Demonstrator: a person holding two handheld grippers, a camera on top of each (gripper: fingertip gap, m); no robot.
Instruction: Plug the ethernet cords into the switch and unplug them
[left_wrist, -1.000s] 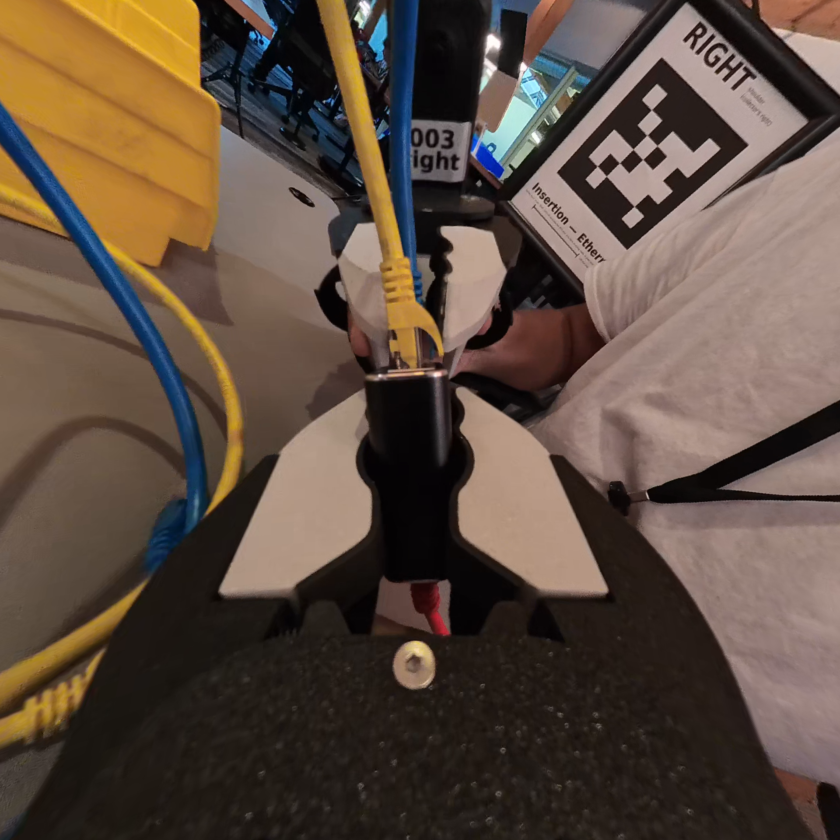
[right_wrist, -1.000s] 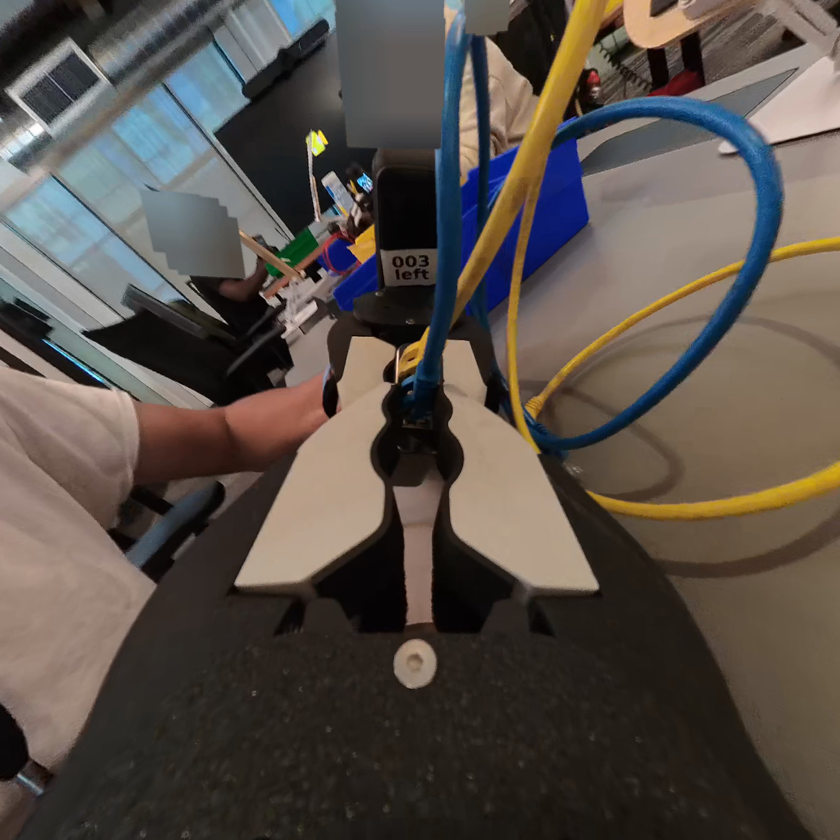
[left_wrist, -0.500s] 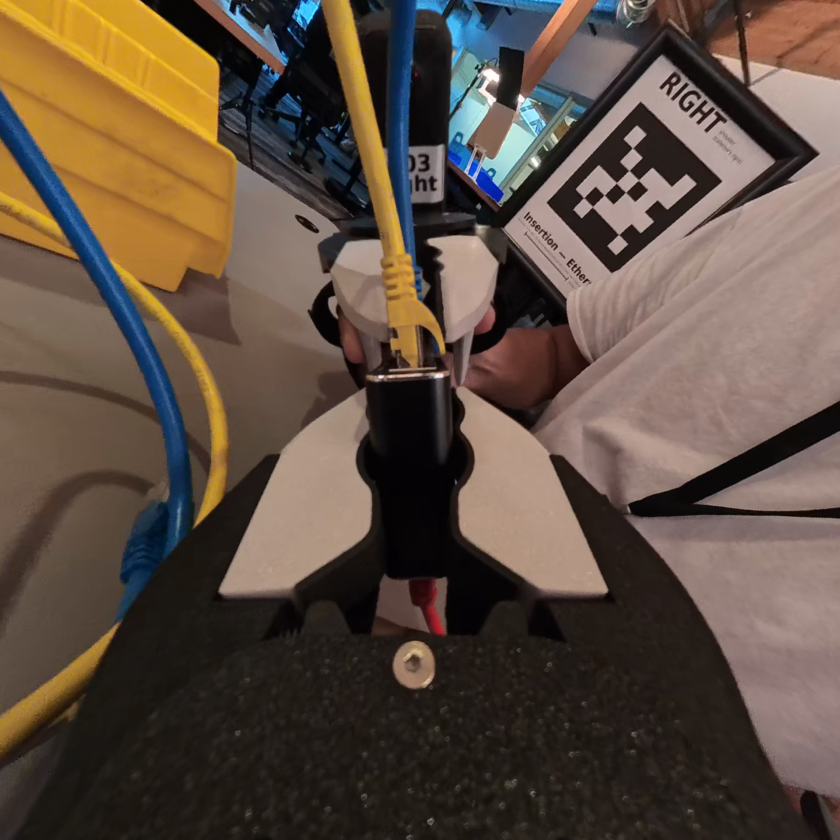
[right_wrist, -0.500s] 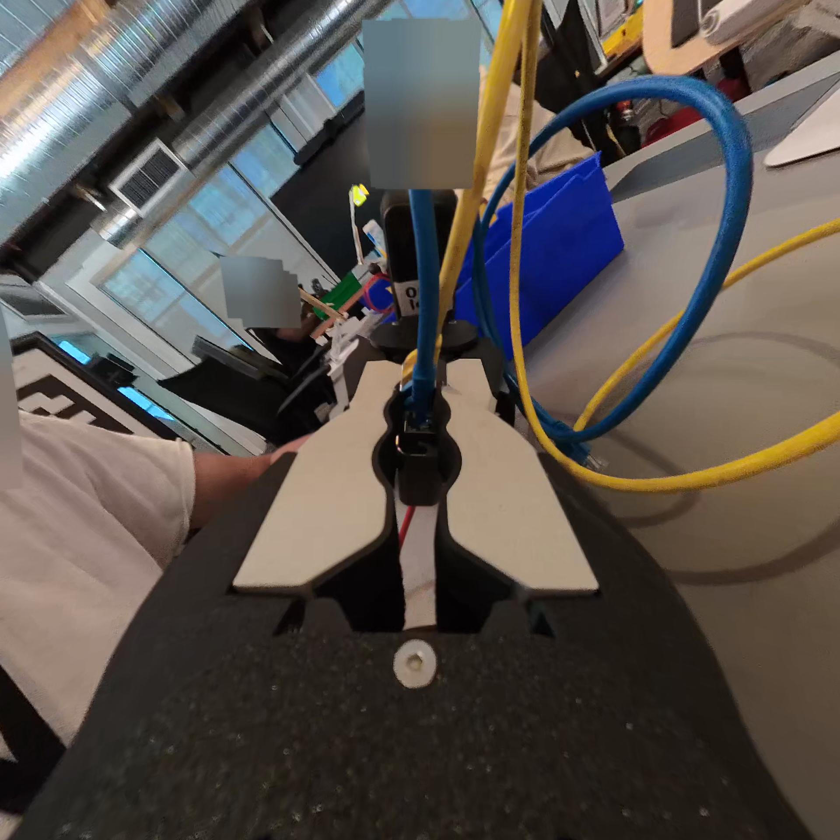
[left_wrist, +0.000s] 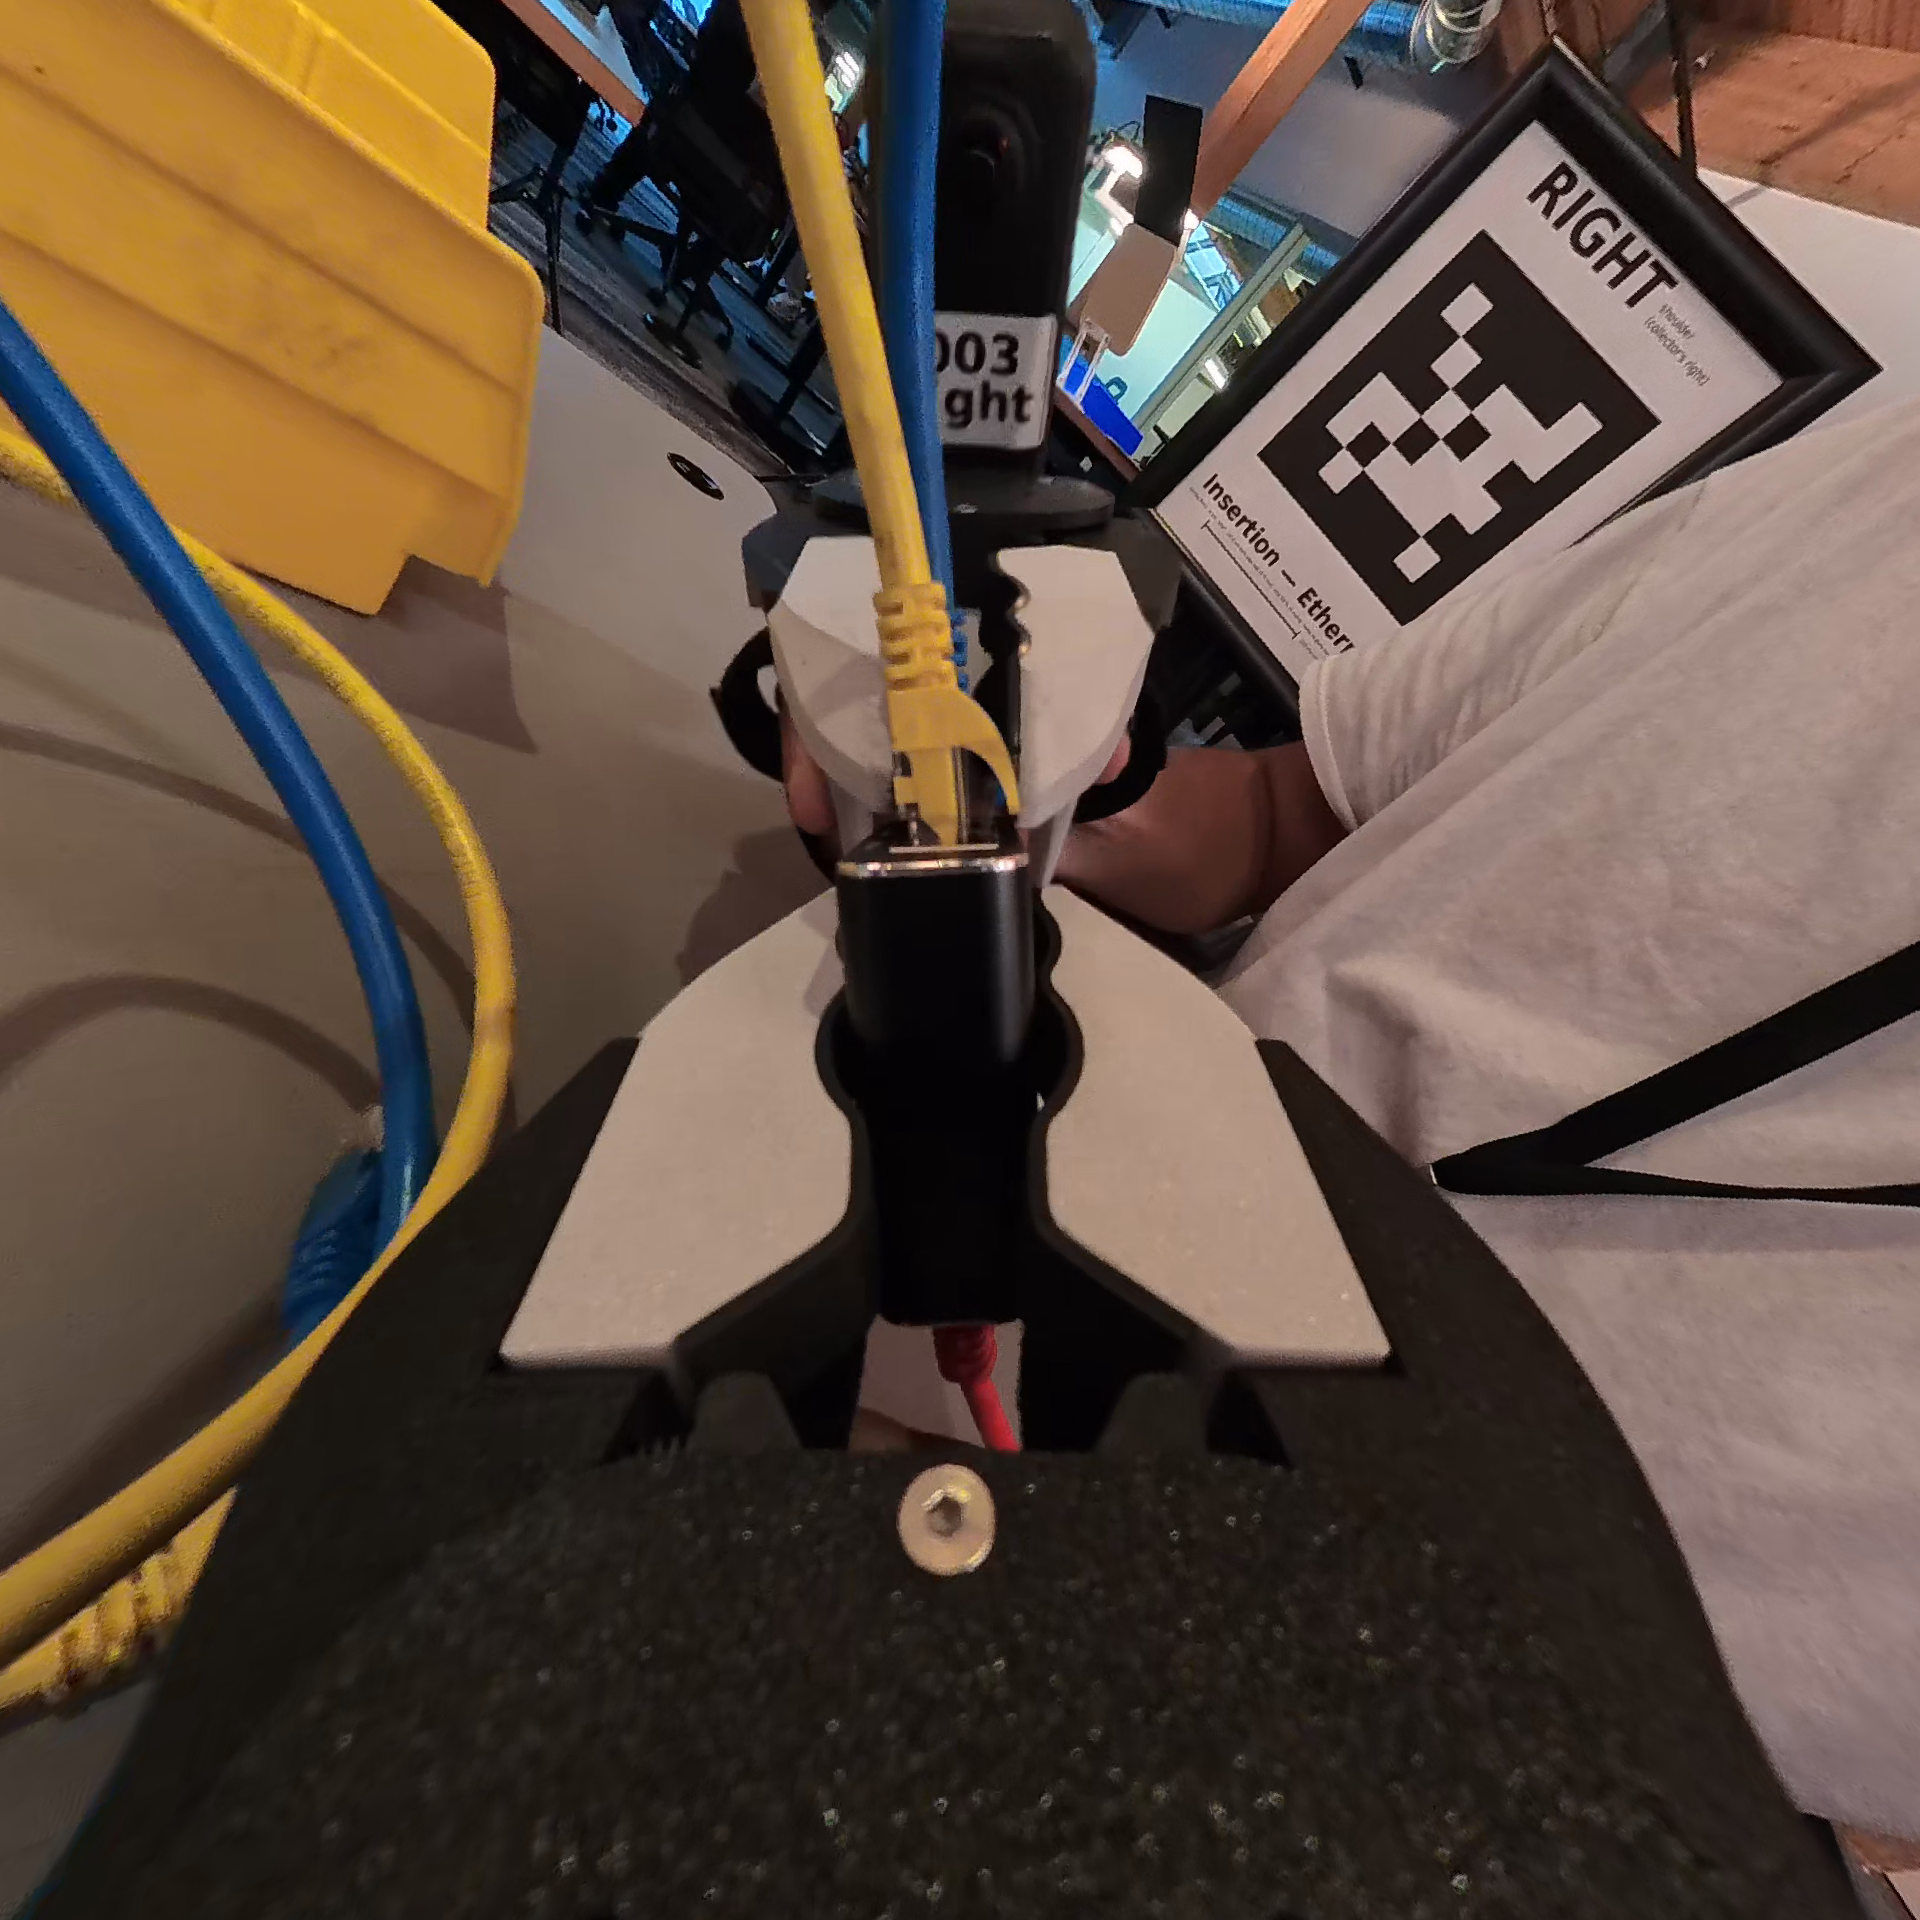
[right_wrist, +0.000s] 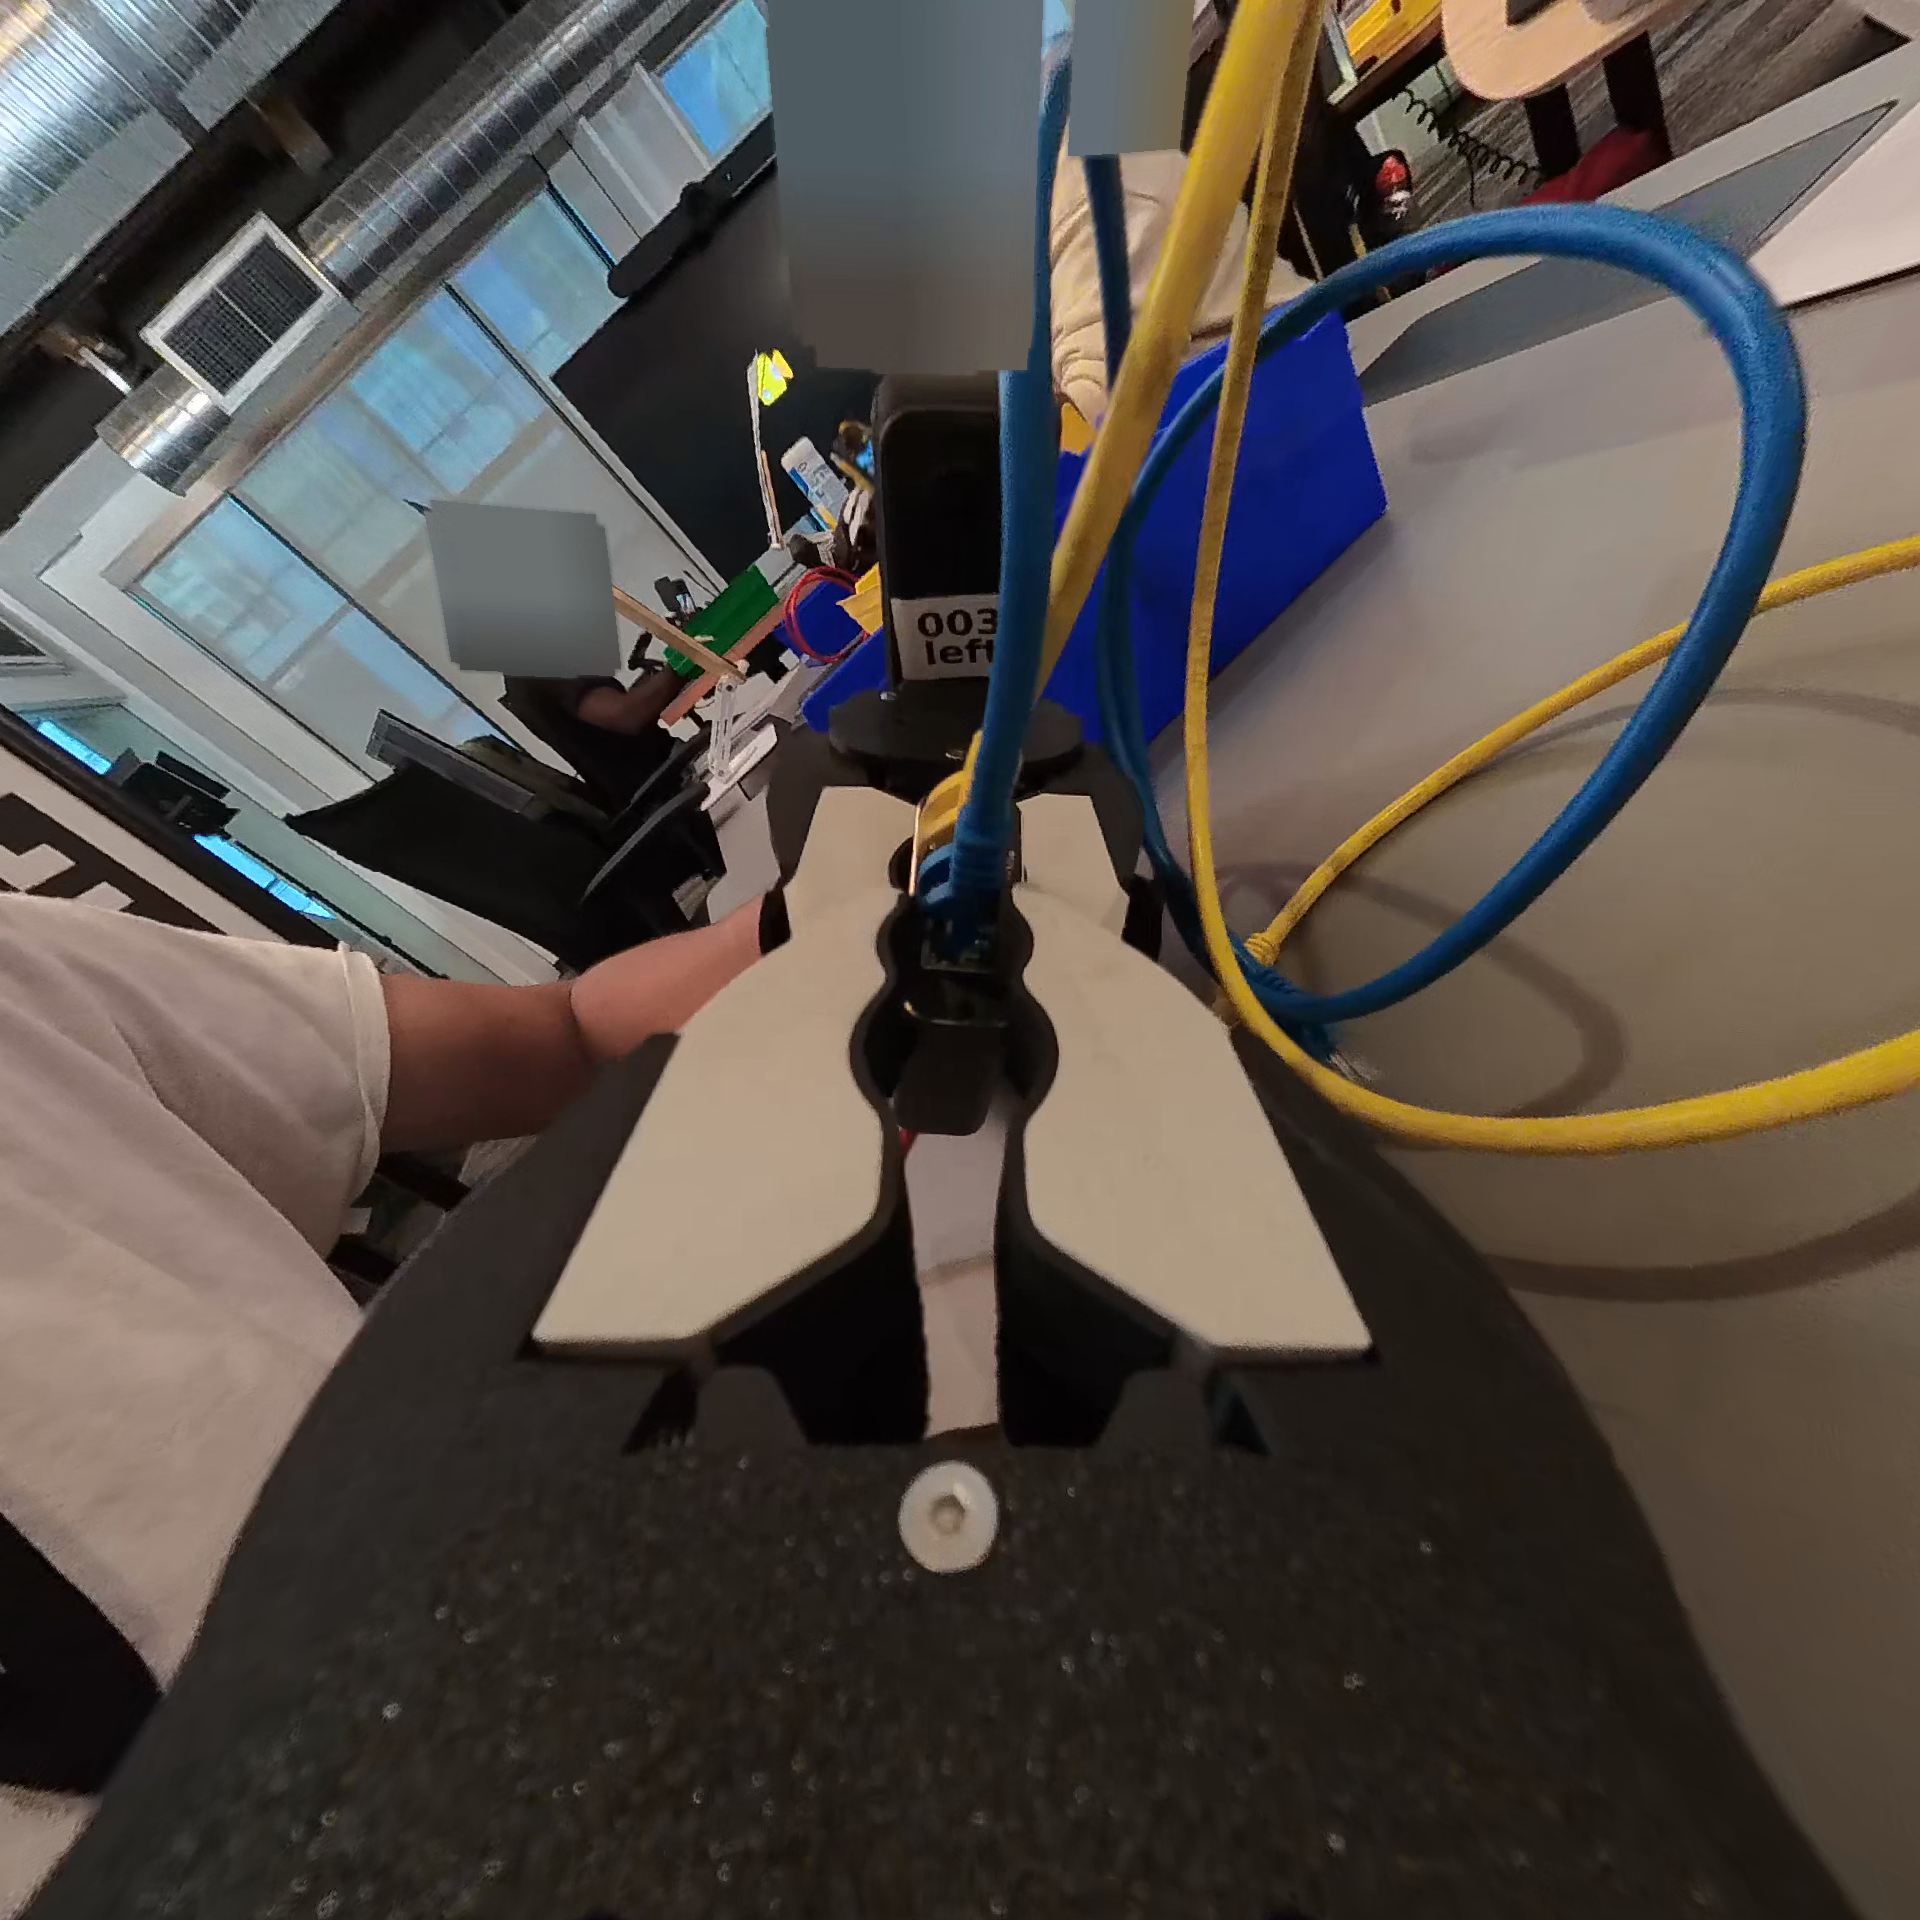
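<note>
My left gripper is shut on a small black switch and holds it upright above the table. A red cable leaves the switch's near end. A yellow cord's plug sits in a port at its far end. My right gripper faces the left one and is shut on the blue cord's plug at the port beside the yellow plug. In the right wrist view the switch lies between my right gripper's fingers, with the left gripper behind it.
Loose loops of blue cord and yellow cord lie on the grey table. A yellow bin and a framed marker sign stand behind, as does a blue bin. The person's white shirt is close on one side. My two grippers' fingertips are within a few centimetres of each other.
Both grippers have tilted and shifted a little. The switch's far end has come in deeper between my right fingers, with the blue plug against it. The left grip is unchanged.
</note>
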